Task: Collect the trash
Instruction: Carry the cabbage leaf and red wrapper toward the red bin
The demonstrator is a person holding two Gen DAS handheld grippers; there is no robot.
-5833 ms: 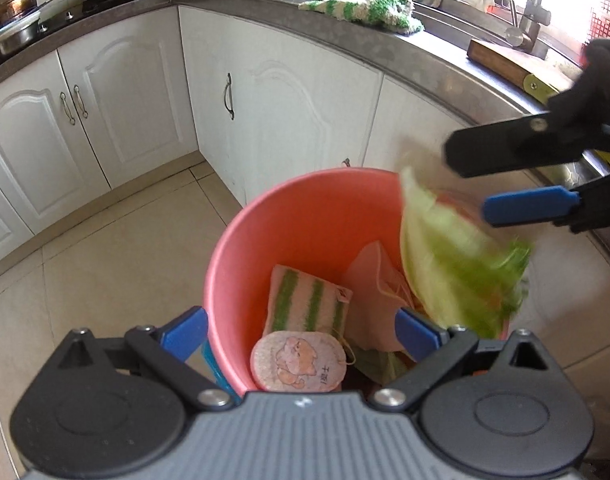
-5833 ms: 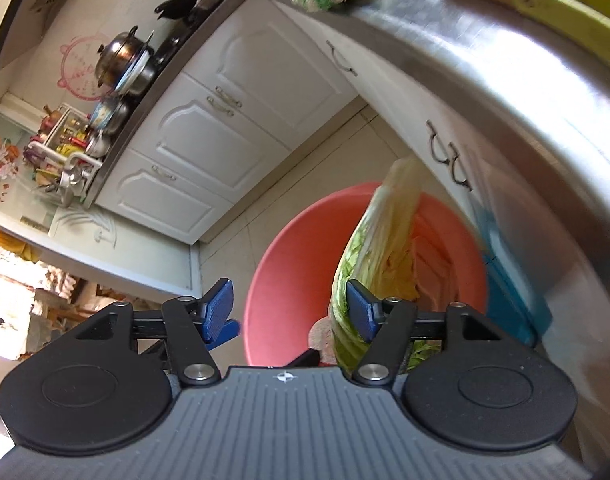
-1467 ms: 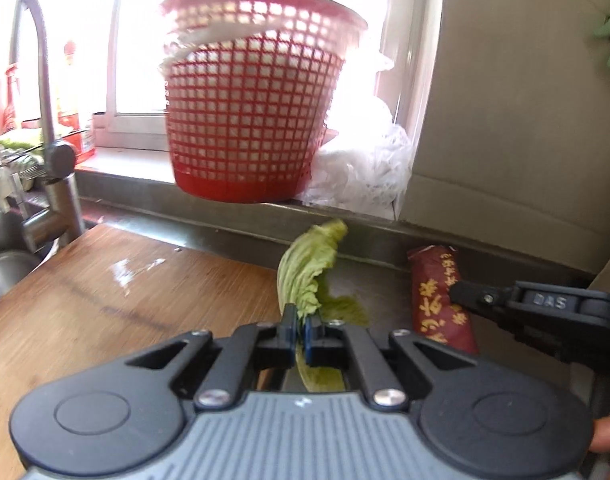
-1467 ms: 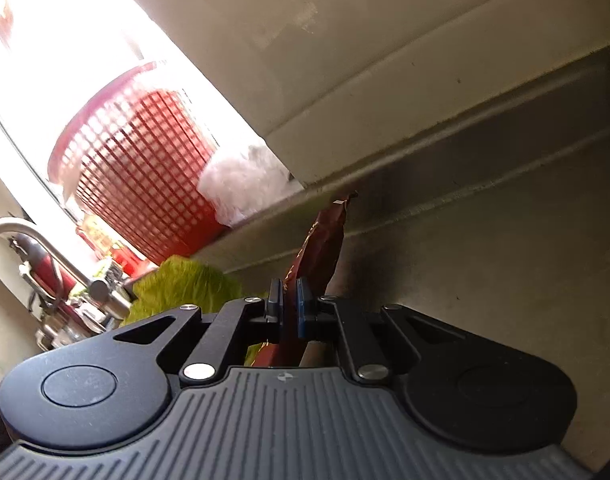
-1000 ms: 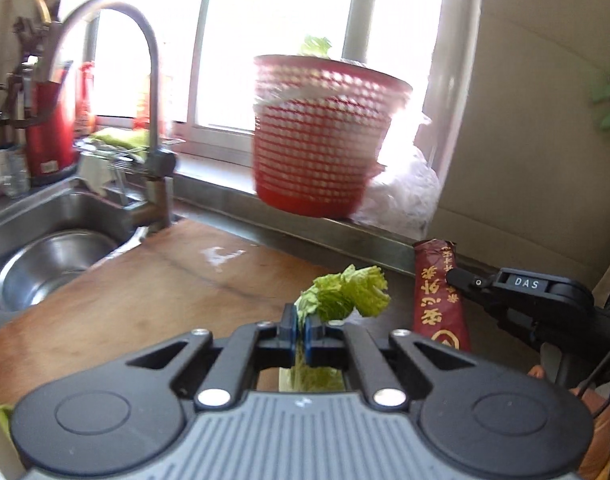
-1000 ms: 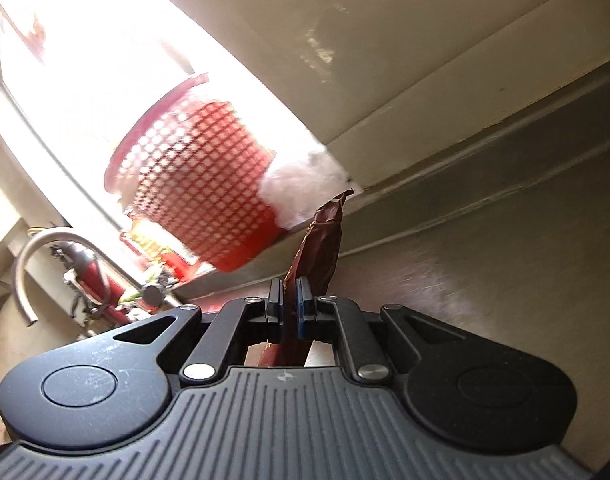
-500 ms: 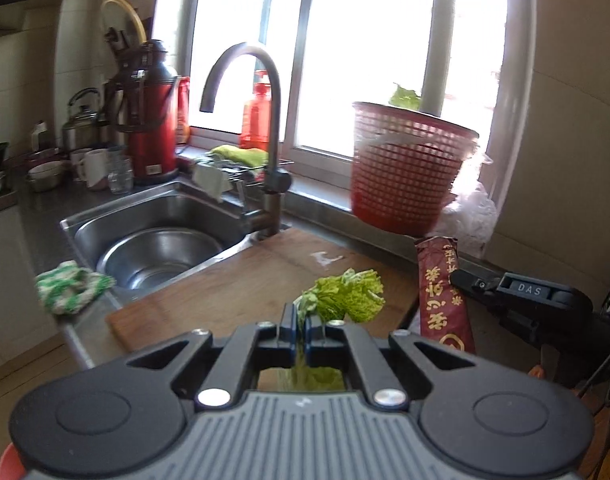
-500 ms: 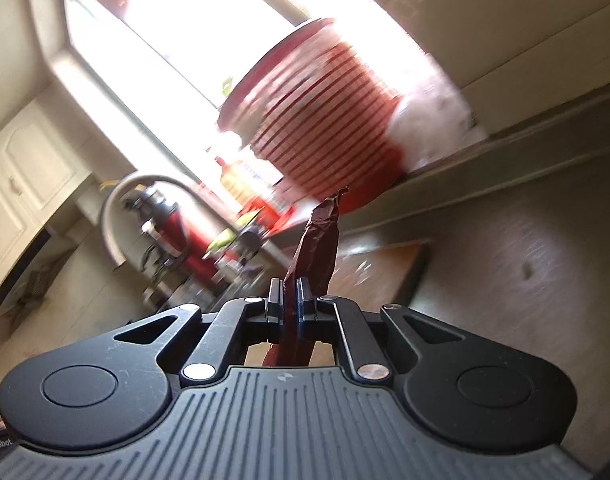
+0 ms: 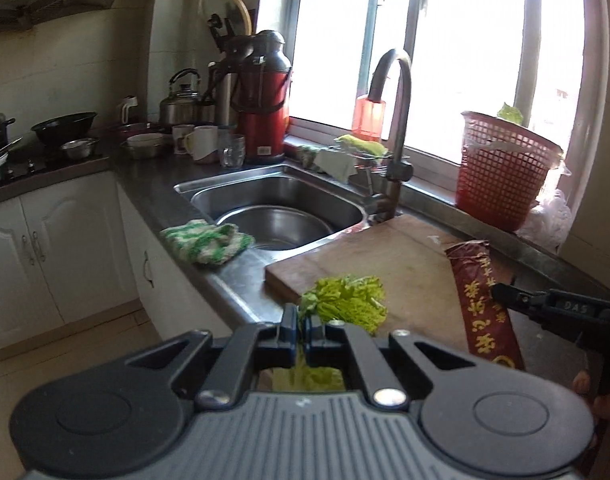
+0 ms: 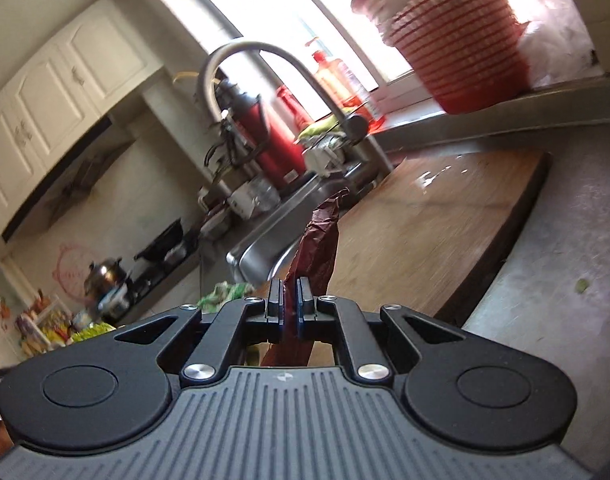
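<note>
**Both grippers carrying trash above the counter**

While my left gripper [image 9: 301, 330] stays out over the near edge of the counter, its jaws are clamped on a green lettuce leaf [image 9: 347, 300], which frills out just beyond the pads and hangs below them. To its right, my right gripper [image 10: 289, 298] is pinched on a dark red wrapper [image 10: 317, 246] that sticks up past the tips. Both point slightly downward toward the wooden cutting board [image 9: 389, 256] and the sink [image 9: 281, 200] at far left.

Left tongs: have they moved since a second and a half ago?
Yes. The left tongs, shut on the lettuce leaf, backed away from the red basket.
</note>
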